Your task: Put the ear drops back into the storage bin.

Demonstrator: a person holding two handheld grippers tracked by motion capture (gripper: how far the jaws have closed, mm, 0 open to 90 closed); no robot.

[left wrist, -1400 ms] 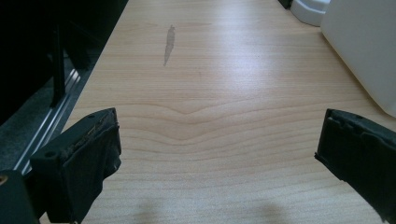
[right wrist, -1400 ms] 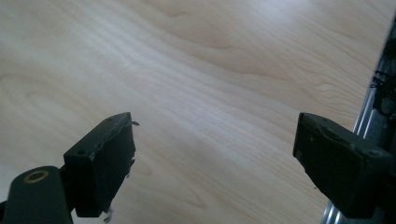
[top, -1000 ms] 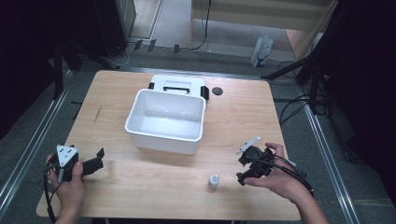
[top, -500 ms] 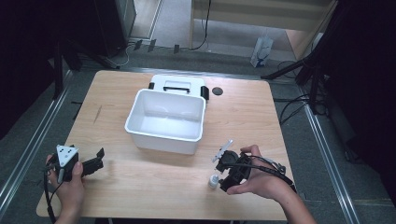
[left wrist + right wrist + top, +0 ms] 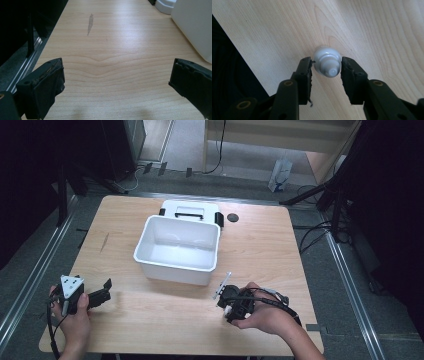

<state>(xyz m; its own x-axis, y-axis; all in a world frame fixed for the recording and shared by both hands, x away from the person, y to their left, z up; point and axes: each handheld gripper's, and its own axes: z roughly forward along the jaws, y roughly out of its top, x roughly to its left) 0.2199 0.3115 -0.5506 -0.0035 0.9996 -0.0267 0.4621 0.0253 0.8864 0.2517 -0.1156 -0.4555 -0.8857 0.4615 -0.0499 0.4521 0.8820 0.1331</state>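
This looks like a lab or recording workspace rather than a home. A plain light wooden table (image 5: 150,330) stands alone on grey carpeted floor (image 5: 30,270), flanked by metal rails (image 5: 350,285) running along both sides. Loose black cables (image 5: 315,237) trail over the floor, and dark curtains or panels (image 5: 395,195) close in the space at left and right. Behind the table stands a pale wooden cabinet or bench (image 5: 280,135), with black equipment legs (image 5: 335,205) beside it. On the table sits a white rectangular plastic bin (image 5: 177,265), staged alone like a test prop.
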